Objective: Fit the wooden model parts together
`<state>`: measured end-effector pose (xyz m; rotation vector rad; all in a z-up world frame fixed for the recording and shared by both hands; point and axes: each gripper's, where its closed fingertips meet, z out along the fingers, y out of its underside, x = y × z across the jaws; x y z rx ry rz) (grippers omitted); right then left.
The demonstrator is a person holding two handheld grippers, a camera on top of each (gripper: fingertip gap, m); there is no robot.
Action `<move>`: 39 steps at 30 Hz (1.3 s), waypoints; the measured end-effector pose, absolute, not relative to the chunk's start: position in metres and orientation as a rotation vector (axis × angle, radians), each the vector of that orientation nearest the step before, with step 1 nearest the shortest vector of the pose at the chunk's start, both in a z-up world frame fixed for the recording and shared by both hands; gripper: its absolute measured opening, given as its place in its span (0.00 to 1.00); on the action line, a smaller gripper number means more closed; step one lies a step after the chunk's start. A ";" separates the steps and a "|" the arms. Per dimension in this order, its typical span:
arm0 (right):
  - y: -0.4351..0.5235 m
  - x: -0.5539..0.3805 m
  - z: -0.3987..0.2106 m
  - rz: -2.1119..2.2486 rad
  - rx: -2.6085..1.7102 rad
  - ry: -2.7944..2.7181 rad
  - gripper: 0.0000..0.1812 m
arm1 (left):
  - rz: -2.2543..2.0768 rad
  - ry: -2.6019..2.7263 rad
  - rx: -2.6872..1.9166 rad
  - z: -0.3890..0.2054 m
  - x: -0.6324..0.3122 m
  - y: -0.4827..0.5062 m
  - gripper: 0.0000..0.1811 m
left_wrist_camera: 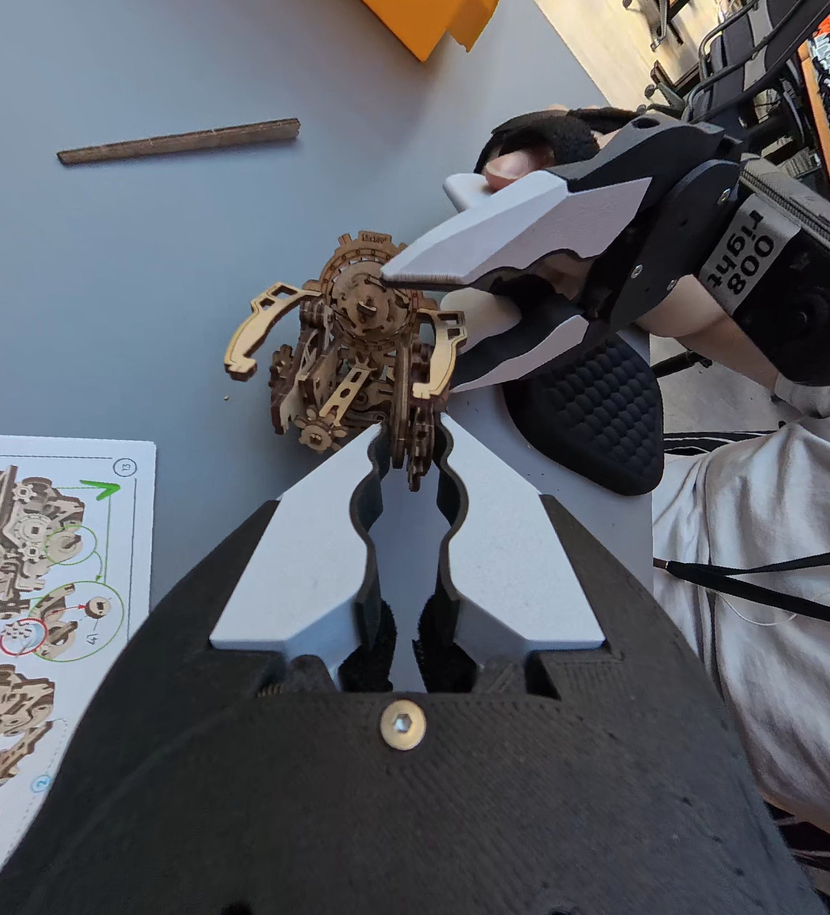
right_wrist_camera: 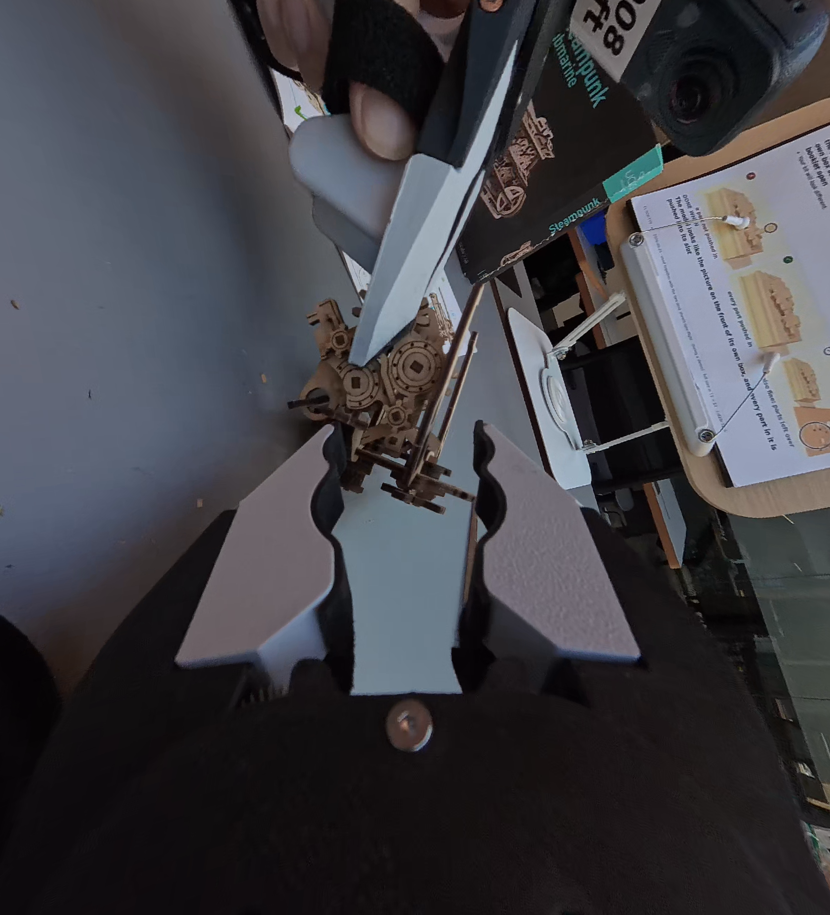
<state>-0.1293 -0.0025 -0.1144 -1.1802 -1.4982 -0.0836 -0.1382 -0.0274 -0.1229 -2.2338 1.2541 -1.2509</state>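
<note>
A wooden gear model with two curved arms stands near the grey table's right edge. My left gripper is shut on the thin gear plates at the model's near end. In the right wrist view it comes down from above onto the model. My right gripper has its jaws wide apart around the model's axle end, with parts close to both pads. In the left wrist view the right gripper reaches in from the right. Its upper fingertip touches the round gear face.
A loose wooden stick lies on the table farther off. A printed instruction sheet lies at the left, an orange box at the far end. A black kit box and an instruction card on a stand sit beyond the table edge. The tips of both grippers are at nearly the same place. The loose wooden stick is about 11 centimeters from my right fingertips.
</note>
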 end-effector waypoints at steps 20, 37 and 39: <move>-0.017 -0.129 -0.115 -0.065 -1.042 -1.592 0.29 | -1.570 1.120 -2.342 -0.123 -0.141 -0.036 0.08; -0.021 -0.130 -0.120 0.084 -1.086 -1.655 0.28 | -1.498 1.194 -2.309 -0.122 -0.139 -0.039 0.08; -0.021 -0.130 -0.120 0.071 -1.075 -1.650 0.28 | -1.554 1.118 -2.283 -0.121 -0.139 -0.037 0.08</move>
